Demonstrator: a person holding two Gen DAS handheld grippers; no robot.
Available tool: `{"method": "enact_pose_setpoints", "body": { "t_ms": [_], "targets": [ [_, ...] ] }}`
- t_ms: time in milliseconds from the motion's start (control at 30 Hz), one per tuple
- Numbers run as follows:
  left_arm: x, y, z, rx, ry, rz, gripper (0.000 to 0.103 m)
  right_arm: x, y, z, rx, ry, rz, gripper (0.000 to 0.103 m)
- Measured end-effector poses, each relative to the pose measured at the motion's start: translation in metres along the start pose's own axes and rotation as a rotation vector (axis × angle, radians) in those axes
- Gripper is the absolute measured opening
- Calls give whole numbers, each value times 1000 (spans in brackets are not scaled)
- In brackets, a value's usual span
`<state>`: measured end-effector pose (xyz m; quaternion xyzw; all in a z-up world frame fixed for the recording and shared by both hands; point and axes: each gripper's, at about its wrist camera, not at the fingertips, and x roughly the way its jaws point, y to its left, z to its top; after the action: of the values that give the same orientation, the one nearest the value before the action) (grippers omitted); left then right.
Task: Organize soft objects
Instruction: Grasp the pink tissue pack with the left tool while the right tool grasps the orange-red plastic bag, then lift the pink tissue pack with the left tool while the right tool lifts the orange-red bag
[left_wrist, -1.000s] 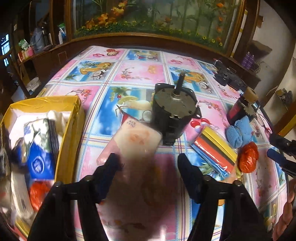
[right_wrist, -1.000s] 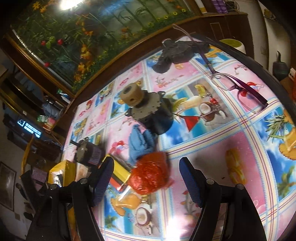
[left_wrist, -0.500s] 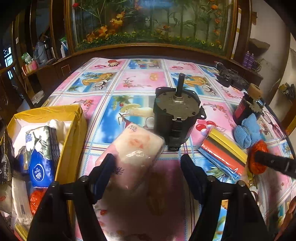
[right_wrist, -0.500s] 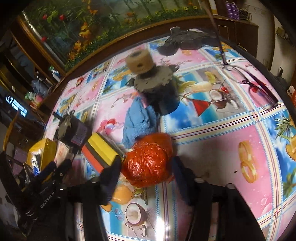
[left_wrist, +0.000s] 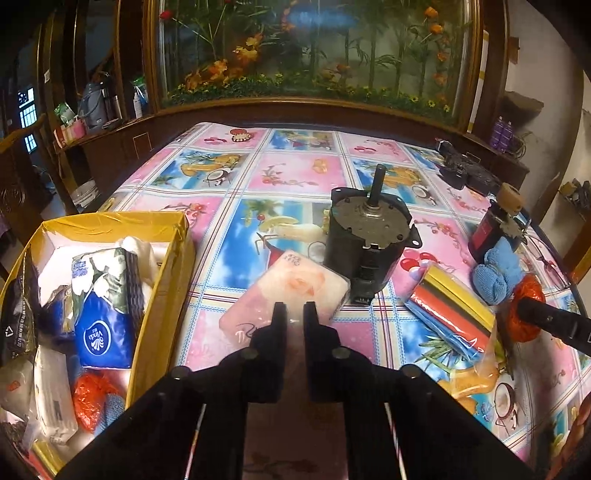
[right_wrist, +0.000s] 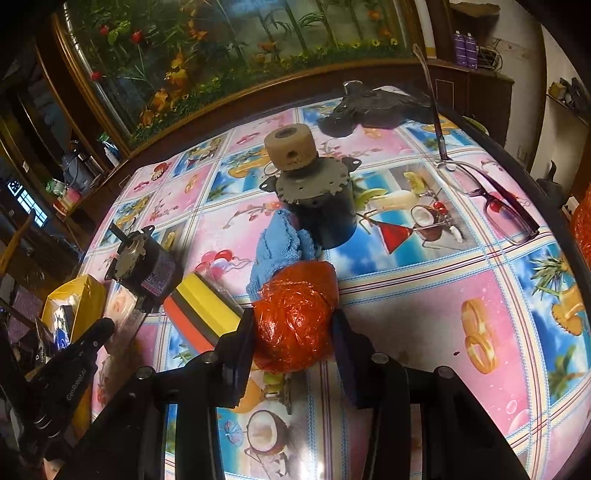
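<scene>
My left gripper (left_wrist: 294, 314) is shut on the near edge of a soft pink tissue pack (left_wrist: 291, 291) that lies on the table beside a yellow box (left_wrist: 162, 295). The box holds a blue tissue pack (left_wrist: 103, 317) and other soft packs. My right gripper (right_wrist: 293, 325) is shut on a crumpled red plastic ball (right_wrist: 295, 317); the ball also shows in the left wrist view (left_wrist: 524, 314). A blue cloth (right_wrist: 277, 251) lies just behind the ball. A pack of coloured sponges (right_wrist: 203, 310) lies to its left.
A black motor with a shaft (left_wrist: 369, 240) stands right behind the pink pack. A second motor with a tan wheel (right_wrist: 317, 195) stands behind the blue cloth. Glasses (right_wrist: 495, 199) lie at the right, dark tools (right_wrist: 373, 107) at the far edge.
My left gripper has closed from wide open onto the pink tissue pack. My right gripper has moved forward around the red ball and closed on it.
</scene>
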<state>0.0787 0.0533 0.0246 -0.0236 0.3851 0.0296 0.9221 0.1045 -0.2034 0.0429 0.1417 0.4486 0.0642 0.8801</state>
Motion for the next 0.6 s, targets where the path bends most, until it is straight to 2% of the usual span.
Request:
{"method": "enact_pose_setpoints", "body": {
  "t_ms": [33, 67, 100, 167, 200, 267, 333, 433, 533, 600],
  "targets": [
    [0, -1, 0, 11, -2, -5, 44, -1, -1, 0, 3, -2, 1, 43],
    [-2, -2, 1, 14, -10, -14, 72, -2, -1, 1, 5, -5, 2, 43],
    [-5, -2, 2, 15, -27, -19, 82, -3, -1, 1, 9, -8, 4, 43],
    [-14, -5, 4, 43, -78, 2, 85, -5, -2, 2, 15, -13, 10, 43],
    [-14, -7, 6, 61, -87, 18, 92, -7, -3, 2, 18, -15, 14, 43],
    [-7, -11, 8, 89, -51, 22, 94, -12, -5, 3, 33, -31, 31, 43],
    [0, -13, 8, 104, -16, 21, 94, -26, -5, 5, 37, -75, 86, 43],
    [8, -15, 8, 122, 2, 45, 94, -56, 11, 6, -43, -159, 144, 43],
    [18, -9, 8, 96, 29, 54, 94, -71, 28, 3, -97, -184, 256, 43],
    [28, -1, 8, 57, 69, 26, 94, -72, 36, -1, -114, -182, 287, 43]
  ]
}}
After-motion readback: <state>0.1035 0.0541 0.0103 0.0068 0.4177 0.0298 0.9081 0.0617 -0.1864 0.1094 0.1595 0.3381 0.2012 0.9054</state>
